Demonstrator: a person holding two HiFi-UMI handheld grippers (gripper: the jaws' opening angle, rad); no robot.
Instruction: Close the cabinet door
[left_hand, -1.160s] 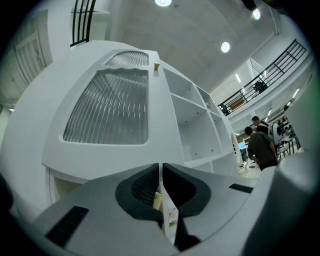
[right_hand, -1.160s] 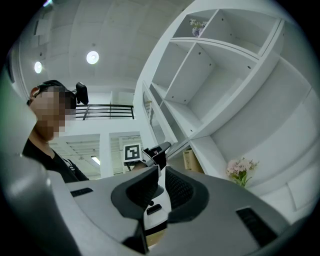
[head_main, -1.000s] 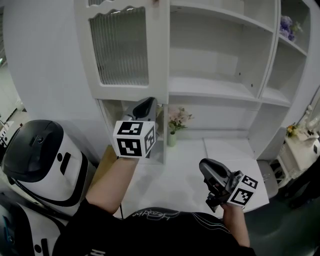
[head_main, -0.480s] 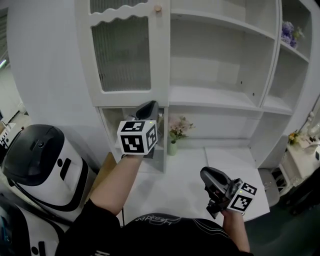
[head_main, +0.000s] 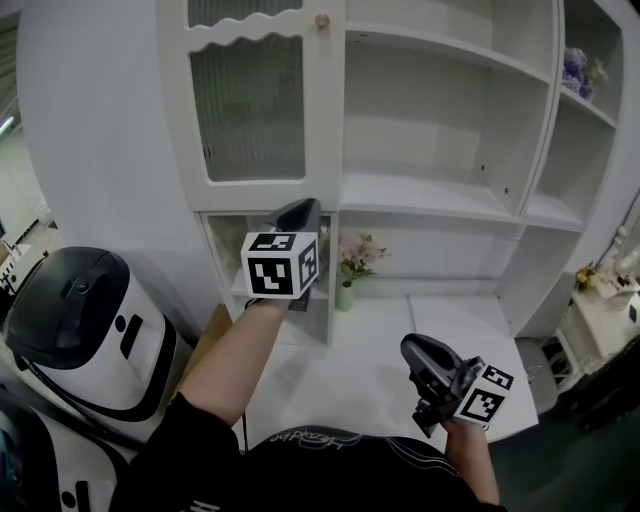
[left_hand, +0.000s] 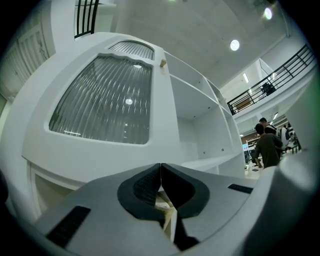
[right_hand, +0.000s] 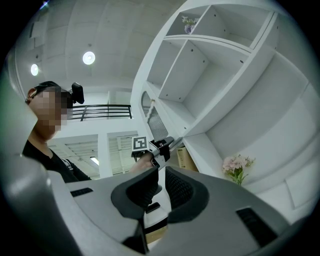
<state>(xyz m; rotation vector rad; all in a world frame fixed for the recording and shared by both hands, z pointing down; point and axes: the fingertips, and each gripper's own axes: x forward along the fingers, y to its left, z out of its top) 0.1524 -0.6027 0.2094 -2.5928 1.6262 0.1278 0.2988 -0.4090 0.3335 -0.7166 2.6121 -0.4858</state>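
The white cabinet door (head_main: 250, 100) with its ribbed glass pane fills the upper left of the head view and lies about flush with the cabinet front; its small knob (head_main: 322, 20) is at the top right corner. The left gripper view looks up at the same door (left_hand: 100, 100) and knob (left_hand: 162, 63). My left gripper (head_main: 300, 212) hovers just below the door's lower right corner. Its jaws (left_hand: 160, 167) have just closed the last bit and are shut on nothing. My right gripper (head_main: 410, 346) hangs low at the right, away from the cabinet, jaws (right_hand: 161, 172) a narrow slit apart and empty.
Open white shelves (head_main: 430, 190) stand right of the door. A small vase of pink flowers (head_main: 345, 265) sits on the white desk top (head_main: 390, 340) below them. A white and black machine (head_main: 80, 320) stands at the left. Purple flowers (head_main: 575, 55) rest on an upper right shelf. People (left_hand: 267, 145) stand far off.
The left gripper has shifted slightly right and up, staying under the door's lower corner. The head view has tilted up, bringing the knob into sight. The right gripper has barely moved.
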